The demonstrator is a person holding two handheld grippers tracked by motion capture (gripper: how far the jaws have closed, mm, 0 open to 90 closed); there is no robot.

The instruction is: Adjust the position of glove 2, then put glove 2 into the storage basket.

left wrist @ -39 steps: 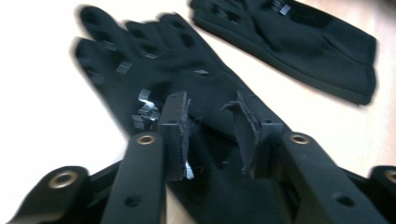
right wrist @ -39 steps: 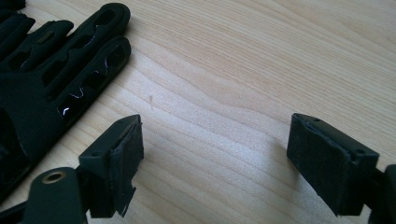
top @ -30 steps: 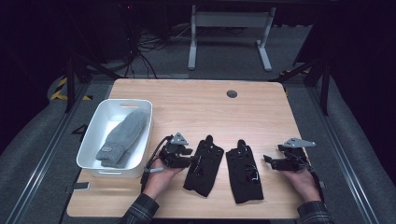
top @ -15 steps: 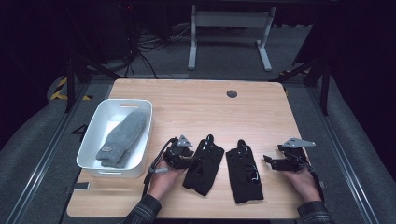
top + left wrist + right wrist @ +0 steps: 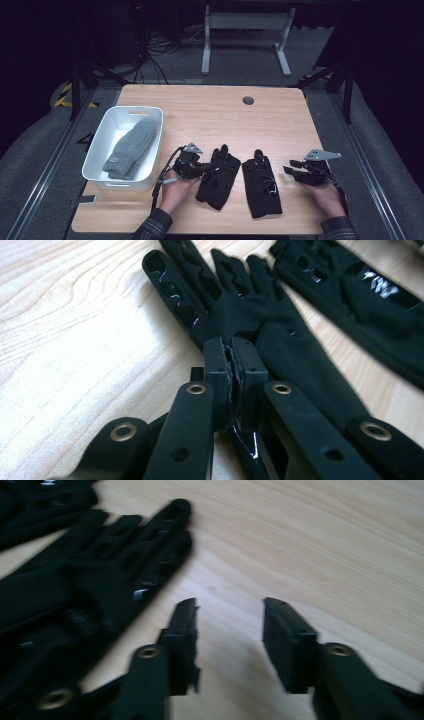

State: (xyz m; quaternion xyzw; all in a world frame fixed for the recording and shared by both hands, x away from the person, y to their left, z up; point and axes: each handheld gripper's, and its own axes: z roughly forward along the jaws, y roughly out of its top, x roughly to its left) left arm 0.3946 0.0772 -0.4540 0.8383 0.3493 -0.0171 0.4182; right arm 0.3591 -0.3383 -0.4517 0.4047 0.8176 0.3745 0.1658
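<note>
Two black gloves lie flat side by side near the table's front edge. My left gripper (image 5: 206,170) (image 5: 231,352) has just closed its jaws and is shut on the left edge of the left glove (image 5: 220,177) (image 5: 285,355), at the base of the thumb. The right glove (image 5: 261,185) (image 5: 85,590) lies untouched. My right gripper (image 5: 291,167) (image 5: 227,610) hovers over bare wood just right of that glove. Its jaws have just been closing but still stand apart, with nothing between them.
A white bin (image 5: 100,150) at the left holds a grey knitted mitten (image 5: 132,147). A round cable hole (image 5: 248,100) sits near the table's far edge. The second black glove (image 5: 360,290) lies close beside the held one.
The left gripper's jaws have come together on the left glove's edge. The right gripper's jaws have narrowed. Both hands stay about where they were.
</note>
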